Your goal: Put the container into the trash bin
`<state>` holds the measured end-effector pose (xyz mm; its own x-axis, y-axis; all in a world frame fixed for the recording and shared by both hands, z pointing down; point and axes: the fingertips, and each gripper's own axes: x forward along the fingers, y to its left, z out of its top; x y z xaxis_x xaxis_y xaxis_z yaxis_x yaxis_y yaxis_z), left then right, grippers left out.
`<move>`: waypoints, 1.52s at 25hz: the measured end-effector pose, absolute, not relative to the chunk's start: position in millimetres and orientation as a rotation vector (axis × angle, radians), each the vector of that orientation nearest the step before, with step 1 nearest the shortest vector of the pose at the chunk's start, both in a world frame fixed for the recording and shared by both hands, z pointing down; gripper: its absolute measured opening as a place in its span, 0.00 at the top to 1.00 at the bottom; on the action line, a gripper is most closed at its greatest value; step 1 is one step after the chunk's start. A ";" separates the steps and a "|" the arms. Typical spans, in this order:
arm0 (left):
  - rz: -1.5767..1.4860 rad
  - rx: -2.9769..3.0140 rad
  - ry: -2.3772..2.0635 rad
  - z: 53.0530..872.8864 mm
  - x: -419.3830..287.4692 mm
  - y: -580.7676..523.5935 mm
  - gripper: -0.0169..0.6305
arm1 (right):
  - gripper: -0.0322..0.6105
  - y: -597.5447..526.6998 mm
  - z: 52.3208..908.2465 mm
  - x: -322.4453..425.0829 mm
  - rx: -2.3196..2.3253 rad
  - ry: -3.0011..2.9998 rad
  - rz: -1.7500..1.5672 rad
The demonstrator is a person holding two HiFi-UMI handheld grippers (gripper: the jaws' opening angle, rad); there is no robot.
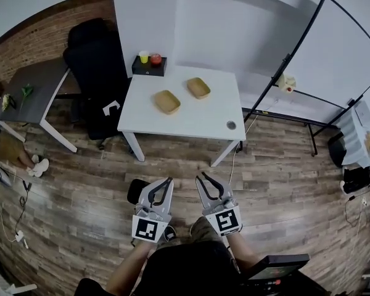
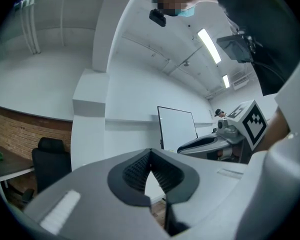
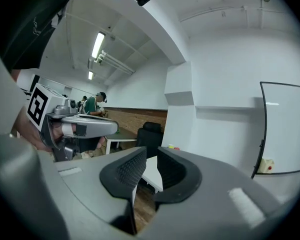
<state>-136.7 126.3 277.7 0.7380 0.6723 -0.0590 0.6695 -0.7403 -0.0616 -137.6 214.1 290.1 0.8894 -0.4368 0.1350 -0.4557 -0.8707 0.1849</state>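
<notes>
On the white worktop (image 1: pixel 191 125), far in front of the person, lie two shallow tan containers. The nearer container (image 1: pixel 167 102) is almost straight ahead of the left hand-held gripper (image 1: pixel 165 182), and the second container (image 1: pixel 198 87) is a little further back, ahead of the right hand-held gripper (image 1: pixel 205 179). Both containers are nearly square with round corners and sit turned diagonally to the worktop's edge, so I cannot name a clear long axis. Both grippers are well apart from them, low over the wooden floor (image 1: pixel 283 184), and they point level toward the worktop. The left one seems to me slightly nearer to the front container. Its jaws are together at the tips and hold nothing. The right one has its jaws a narrow gap apart, also with nothing between them.

Only bare floor lies between the grippers and the worktop, so I judge the way free. A black chair (image 1: pixel 95 66) stands left of the worktop, a black box (image 1: pixel 149 66) at its back corner, a whiteboard (image 1: pixel 333 54) to the right. A dark round thing (image 1: pixel 134 191) just beside the left gripper may be the trash bin, but I cannot tell
</notes>
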 end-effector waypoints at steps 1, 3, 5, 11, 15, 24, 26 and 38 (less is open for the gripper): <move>0.107 -2.890 -1.122 280.2 -126.9 129.4 0.98 | 0.84 215.7 292.2 -128.5 2.841 -0.686 0.139; 0.089 -2.886 -1.127 285.6 -103.4 137.4 0.98 | 0.83 221.2 298.8 -105.2 2.840 -0.701 0.150; 0.092 -2.875 -1.125 291.4 -77.1 147.5 0.98 | 0.83 229.1 308.6 -77.7 2.843 -0.724 0.153; 0.037 -2.870 -1.057 306.1 8.5 179.5 0.98 | 0.82 253.7 331.6 23.4 2.838 -0.856 0.171; -0.011 -2.871 -1.006 302.7 61.5 204.3 0.98 | 0.80 268.6 336.3 90.1 2.795 -0.983 0.202; -0.091 -2.949 -0.920 323.1 148.8 193.6 0.98 | 0.77 235.9 382.6 199.3 2.512 -1.234 0.272; -0.083 -2.973 -0.916 326.7 165.6 185.4 0.98 | 0.77 224.5 393.4 215.0 2.430 -1.262 0.296; -0.139 -3.044 -0.715 332.7 233.2 126.1 0.98 | 0.67 189.1 481.4 320.5 1.980 -1.437 0.491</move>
